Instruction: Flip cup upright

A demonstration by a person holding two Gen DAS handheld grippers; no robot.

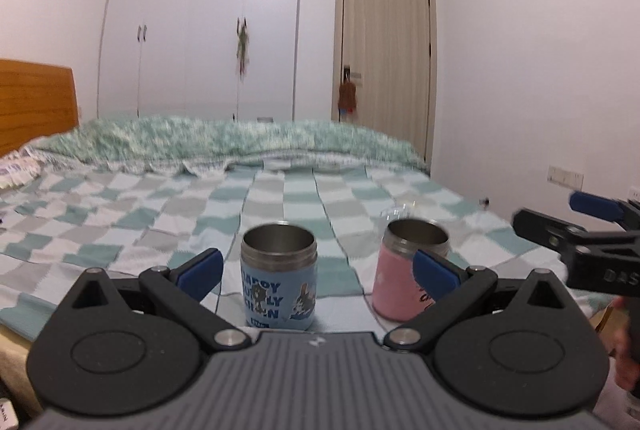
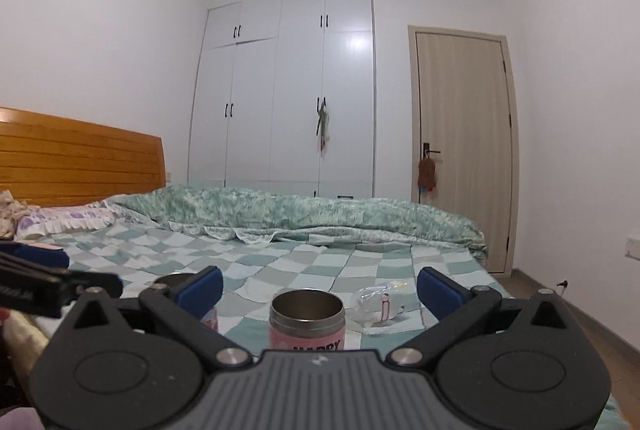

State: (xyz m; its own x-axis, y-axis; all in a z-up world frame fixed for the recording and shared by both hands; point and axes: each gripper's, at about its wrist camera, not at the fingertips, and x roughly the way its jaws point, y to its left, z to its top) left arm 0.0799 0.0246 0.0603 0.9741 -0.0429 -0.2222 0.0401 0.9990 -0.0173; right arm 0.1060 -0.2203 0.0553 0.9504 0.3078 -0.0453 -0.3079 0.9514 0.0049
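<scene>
A blue steel cup (image 1: 279, 278) with cartoon print stands upright, mouth up, on the checked bedspread (image 1: 120, 213). A pink steel cup (image 1: 408, 270) stands upright to its right. My left gripper (image 1: 318, 274) is open and empty, with the blue cup between its blue pads, a little behind them. In the right wrist view the pink cup (image 2: 306, 326) stands upright between the pads of my open, empty right gripper (image 2: 320, 290). The right gripper also shows at the right edge of the left wrist view (image 1: 592, 230).
A clear plastic object (image 2: 376, 304) lies on the bed behind the pink cup. A rumpled green duvet (image 2: 320, 218) runs across the far side. A wooden headboard (image 2: 80, 157) and pillows are at the left. The bed's right edge drops to the floor (image 2: 580, 310).
</scene>
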